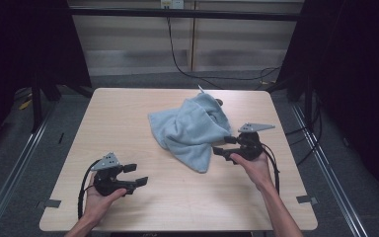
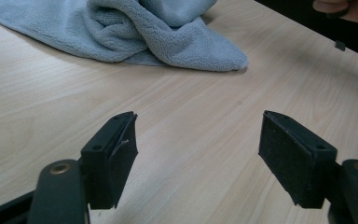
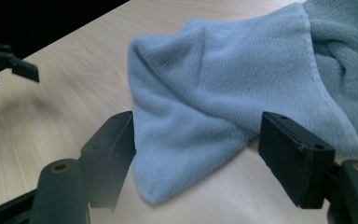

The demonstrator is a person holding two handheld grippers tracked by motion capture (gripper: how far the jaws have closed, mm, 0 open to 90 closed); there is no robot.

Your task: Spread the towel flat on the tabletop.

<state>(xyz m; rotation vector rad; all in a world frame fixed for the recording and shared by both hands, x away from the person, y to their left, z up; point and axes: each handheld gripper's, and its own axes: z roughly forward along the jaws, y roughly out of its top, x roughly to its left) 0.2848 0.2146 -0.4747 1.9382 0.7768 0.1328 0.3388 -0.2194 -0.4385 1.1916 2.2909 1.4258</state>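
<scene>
High view: a crumpled light blue towel (image 1: 192, 129) lies on the pale wooden surface (image 1: 128, 113), a little right of the middle and toward the far side, with one corner hanging down toward the person. The right gripper (image 1: 223, 145) sits just at the towel's right edge, held in the person's right hand (image 1: 254, 165), jaws pointing left at the cloth. The left gripper (image 1: 134, 175) rests well apart from the towel, near the front left, in the left hand (image 1: 98, 195).

In the right gripper view the jaws stand wide, and the towel's (image 3: 223, 93) pointed corner lies between them on the surface (the pads do not press on it). The left gripper (image 3: 0, 74) shows farther off at the left edge.

In the left gripper view the jaws are wide apart with only bare wood between them; the towel (image 2: 144, 32) lies ahead, beyond the jaw tips
</scene>
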